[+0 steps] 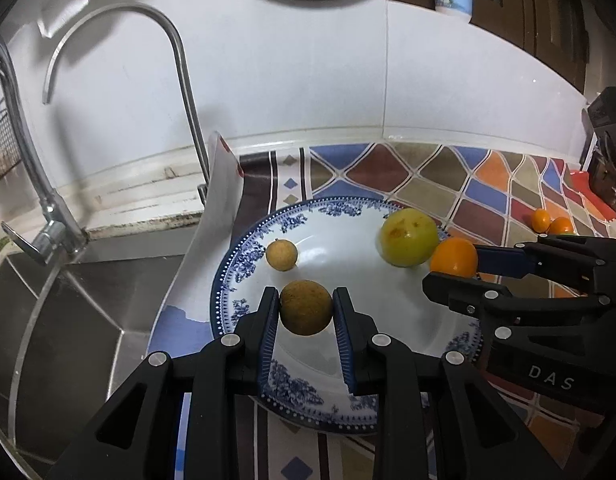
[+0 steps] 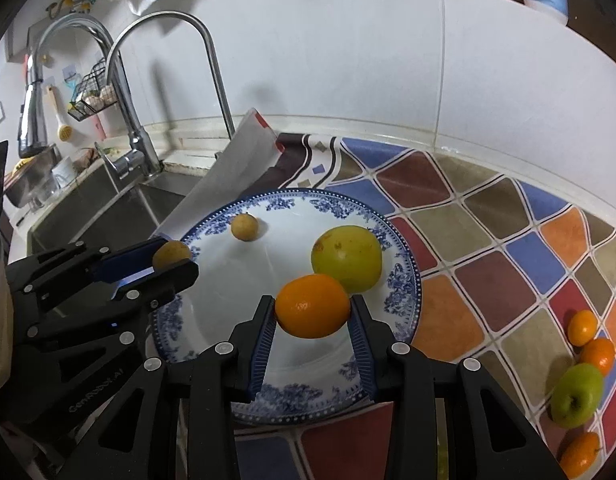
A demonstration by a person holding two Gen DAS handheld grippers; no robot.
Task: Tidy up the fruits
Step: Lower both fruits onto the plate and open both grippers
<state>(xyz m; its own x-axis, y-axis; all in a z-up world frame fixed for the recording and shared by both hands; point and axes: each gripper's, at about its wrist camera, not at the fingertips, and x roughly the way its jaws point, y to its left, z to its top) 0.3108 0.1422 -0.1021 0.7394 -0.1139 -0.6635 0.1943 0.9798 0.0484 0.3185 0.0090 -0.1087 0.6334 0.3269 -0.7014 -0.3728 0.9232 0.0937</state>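
A blue-patterned white plate (image 1: 248, 260) (image 2: 408, 292) lies on the tiled counter. On it sit a small brown round fruit (image 1: 281, 255) (image 2: 244, 227) and a yellow-green fruit (image 1: 408, 237) (image 2: 347, 259). My left gripper (image 1: 306, 312) (image 2: 170, 260) is shut on a second brown round fruit (image 1: 306, 307) (image 2: 171, 253), above the plate's left part. My right gripper (image 2: 313, 314) (image 1: 454, 266) is shut on an orange kumquat (image 2: 313, 306) (image 1: 454, 257), above the plate's right side beside the yellow-green fruit.
Loose on the counter at the right lie several kumquats (image 2: 583, 327) (image 1: 542, 220) and a green apple (image 2: 577, 395). A steel sink (image 1: 68, 320) with taps (image 1: 180, 80) is at the left. A white sheet (image 1: 216, 220) leans at the plate's left.
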